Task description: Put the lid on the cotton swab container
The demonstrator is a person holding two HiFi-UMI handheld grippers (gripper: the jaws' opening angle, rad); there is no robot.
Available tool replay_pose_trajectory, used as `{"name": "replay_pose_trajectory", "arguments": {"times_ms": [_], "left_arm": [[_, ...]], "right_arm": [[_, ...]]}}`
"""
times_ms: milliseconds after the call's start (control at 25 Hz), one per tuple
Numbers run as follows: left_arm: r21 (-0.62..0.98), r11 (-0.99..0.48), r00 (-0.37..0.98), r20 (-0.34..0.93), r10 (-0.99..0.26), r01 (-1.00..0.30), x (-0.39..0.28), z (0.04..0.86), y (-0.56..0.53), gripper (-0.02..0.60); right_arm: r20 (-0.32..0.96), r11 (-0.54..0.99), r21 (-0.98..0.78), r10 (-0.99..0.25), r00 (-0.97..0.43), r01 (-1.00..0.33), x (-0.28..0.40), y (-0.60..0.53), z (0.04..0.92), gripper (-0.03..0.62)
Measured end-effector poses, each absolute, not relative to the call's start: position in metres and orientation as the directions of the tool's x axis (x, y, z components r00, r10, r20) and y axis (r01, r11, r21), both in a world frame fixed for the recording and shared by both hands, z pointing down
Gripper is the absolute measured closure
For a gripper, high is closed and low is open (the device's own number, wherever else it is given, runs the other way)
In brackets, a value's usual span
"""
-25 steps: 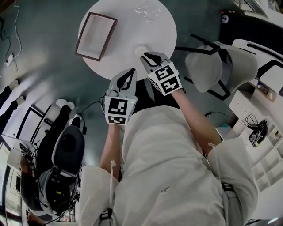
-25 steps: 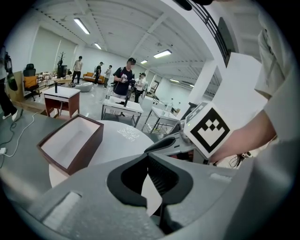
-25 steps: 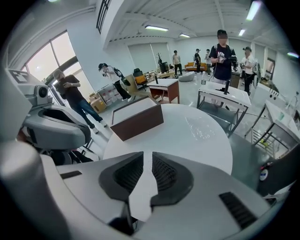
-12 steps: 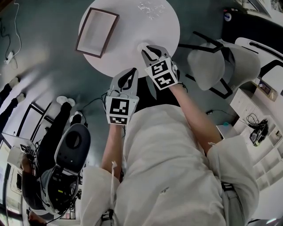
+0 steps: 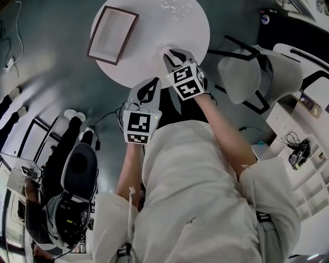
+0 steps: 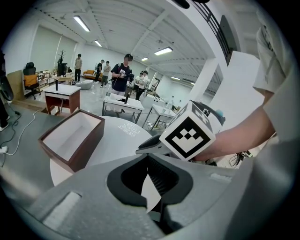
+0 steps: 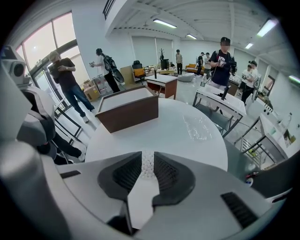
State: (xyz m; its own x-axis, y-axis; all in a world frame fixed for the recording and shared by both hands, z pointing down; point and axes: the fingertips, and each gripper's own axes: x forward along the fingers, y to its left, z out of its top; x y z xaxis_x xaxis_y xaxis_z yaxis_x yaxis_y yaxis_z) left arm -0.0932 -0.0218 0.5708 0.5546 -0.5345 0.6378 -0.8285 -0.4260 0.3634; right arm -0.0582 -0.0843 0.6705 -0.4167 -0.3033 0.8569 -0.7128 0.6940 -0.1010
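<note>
The cotton swab container point(image 5: 166, 52) is a small white tub near the front edge of the round white table point(image 5: 154, 31). My right gripper point(image 5: 172, 53) is shut on it. In the right gripper view the white swab heads of the container point(image 7: 147, 165) show in the narrow gap between the dark pads of my right gripper point(image 7: 147, 157). The clear lid point(image 5: 176, 7) lies on the far side of the table, apart from the container; I also see the lid point(image 7: 198, 126) ahead and to the right. My left gripper point(image 5: 150, 87) hangs shut and empty just off the table's near edge.
A brown-framed box point(image 5: 112, 34) with a white inside stands on the table's left part. A grey chair point(image 5: 257, 77) is at the right. A person point(image 5: 77, 174) stands on the floor at the lower left. Desks and several people fill the room beyond.
My right gripper has shifted slightly farther over the table with the container between its jaws. The left gripper has barely moved.
</note>
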Motion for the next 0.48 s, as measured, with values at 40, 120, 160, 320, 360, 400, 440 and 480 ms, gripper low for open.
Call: {"name": "replay_pose_trajectory", "arguments": {"times_ms": [40,120,160,320,360,400,440,480], "left_arm": [[0.363,-0.426,0.554,0.637,-0.535,-0.829,-0.0930,0.5708,-0.0220,0.572],[0.363,-0.425,0.554,0.636,-0.537,-0.829,-0.0932,0.5707,-0.0222,0.572],[0.363,-0.426,0.554,0.636,-0.538,-0.829,-0.0933,0.5706,-0.0224,0.572],[0.365,-0.425,0.556,0.634,-0.538,-0.828,-0.0929,0.5701,-0.0234,0.572],[0.366,-0.425,0.557,0.634,-0.537,-0.828,-0.0928,0.5703,-0.0233,0.572],[0.367,-0.425,0.557,0.634,-0.536,-0.827,-0.0927,0.5708,-0.0232,0.572],[0.367,-0.426,0.557,0.635,-0.535,-0.827,-0.0927,0.5714,-0.0230,0.572],[0.366,-0.426,0.557,0.636,-0.534,-0.827,-0.0928,0.5718,-0.0228,0.572]], "right_arm": [[0.858,0.693,-0.100,-0.304,-0.415,-0.714,-0.0578,-0.0841,0.6710,0.508],[0.861,0.692,-0.097,-0.302,-0.409,-0.715,-0.0571,-0.0826,0.6726,0.507],[0.862,0.692,-0.095,-0.302,-0.407,-0.716,-0.0571,-0.0818,0.6732,0.505],[0.862,0.688,-0.091,-0.307,-0.403,-0.720,-0.0575,-0.0817,0.6744,0.502],[0.863,0.688,-0.090,-0.307,-0.402,-0.720,-0.0576,-0.0818,0.6748,0.502],[0.864,0.690,-0.088,-0.306,-0.400,-0.718,-0.0578,-0.0818,0.6754,0.502],[0.865,0.694,-0.085,-0.305,-0.399,-0.715,-0.0580,-0.0818,0.6760,0.502],[0.866,0.698,-0.082,-0.303,-0.398,-0.711,-0.0583,-0.0816,0.6765,0.502]]}}
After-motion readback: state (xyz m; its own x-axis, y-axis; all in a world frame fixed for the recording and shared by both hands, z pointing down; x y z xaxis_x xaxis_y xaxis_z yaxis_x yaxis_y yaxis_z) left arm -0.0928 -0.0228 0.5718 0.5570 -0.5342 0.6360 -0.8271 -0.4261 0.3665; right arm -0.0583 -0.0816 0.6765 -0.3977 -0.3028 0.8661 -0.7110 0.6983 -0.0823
